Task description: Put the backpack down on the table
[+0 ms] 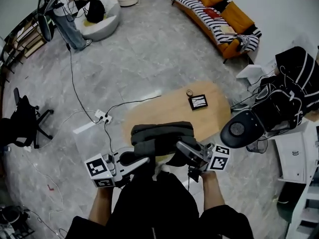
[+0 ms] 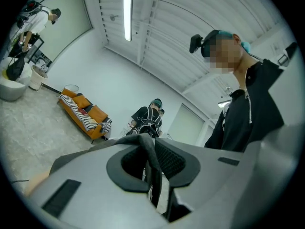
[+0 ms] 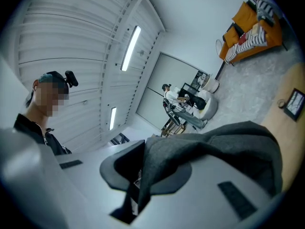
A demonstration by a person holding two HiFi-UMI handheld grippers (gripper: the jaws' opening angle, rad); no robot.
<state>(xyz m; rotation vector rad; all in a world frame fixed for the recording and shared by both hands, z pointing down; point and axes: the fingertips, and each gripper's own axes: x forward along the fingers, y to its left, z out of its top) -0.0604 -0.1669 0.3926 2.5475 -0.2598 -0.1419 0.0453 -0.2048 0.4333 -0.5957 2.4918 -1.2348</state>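
Observation:
A dark grey backpack (image 1: pixel 162 137) hangs between my two grippers, just over the near end of the oval wooden table (image 1: pixel 209 116). My left gripper (image 1: pixel 144 162) is shut on the backpack's grey fabric at its left side; the left gripper view shows a fold of grey fabric (image 2: pixel 150 163) pinched between the jaws. Over on the right side, my right gripper (image 1: pixel 180 148) is shut on the backpack, and in the right gripper view the grey cloth (image 3: pixel 190 151) drapes out from between its jaws. Both grippers point roughly level.
A small black-framed tablet (image 1: pixel 198 102) and a small round object (image 1: pixel 190 92) lie on the table's far part. A black office chair (image 1: pixel 249 126) stands right of the table. A power strip and cable (image 1: pixel 102 116) lie on the floor to the left. An orange sofa (image 1: pixel 219 14) is far back.

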